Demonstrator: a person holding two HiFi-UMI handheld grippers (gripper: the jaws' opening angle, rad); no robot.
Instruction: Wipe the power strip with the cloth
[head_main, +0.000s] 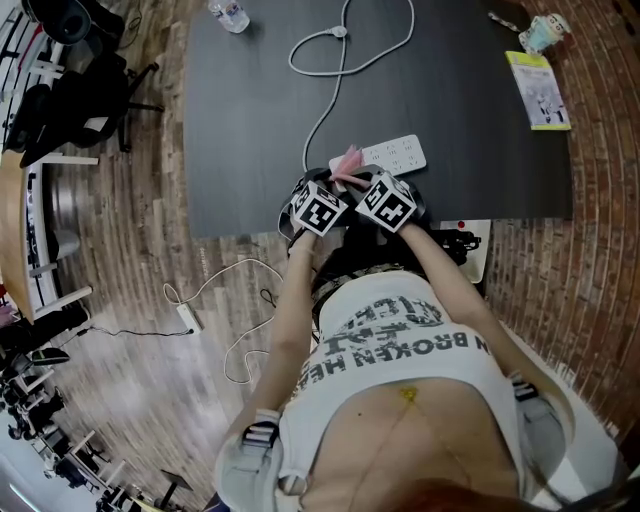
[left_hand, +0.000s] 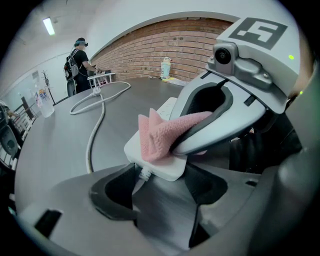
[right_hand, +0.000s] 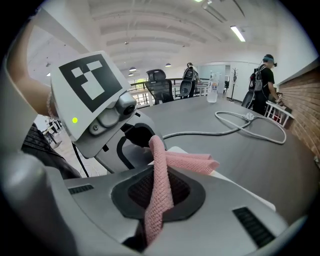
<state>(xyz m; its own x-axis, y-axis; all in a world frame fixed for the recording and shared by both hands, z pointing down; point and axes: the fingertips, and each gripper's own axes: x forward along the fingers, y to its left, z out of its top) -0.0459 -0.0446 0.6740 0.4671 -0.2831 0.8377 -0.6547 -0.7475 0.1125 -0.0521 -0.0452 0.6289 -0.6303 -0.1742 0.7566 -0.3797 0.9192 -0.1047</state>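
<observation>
Both arms (head_main: 287, 305) forward, side by side, left tool (left_hand: 161, 176) gripping power strip (left_hand: 167, 169), right tool (right_hand: 159, 192) clamping cloth (right_hand: 161, 180)

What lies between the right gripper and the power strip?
The pink cloth, which the right gripper holds on the power strip; the left gripper view shows it.

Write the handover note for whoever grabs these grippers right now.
Left gripper: tongs sit on either side of the power strip at its cable end, seemingly clamping it to steady it on the table.
Right gripper: shut on the pink cloth, pressing its free end onto the strip's top near that same end.
Done: the cloth is picked up and touching the strip. How much has been wiped cannot be told.
Left: draw the cloth along the strip toward its far end, then probably wipe the sides.
</observation>
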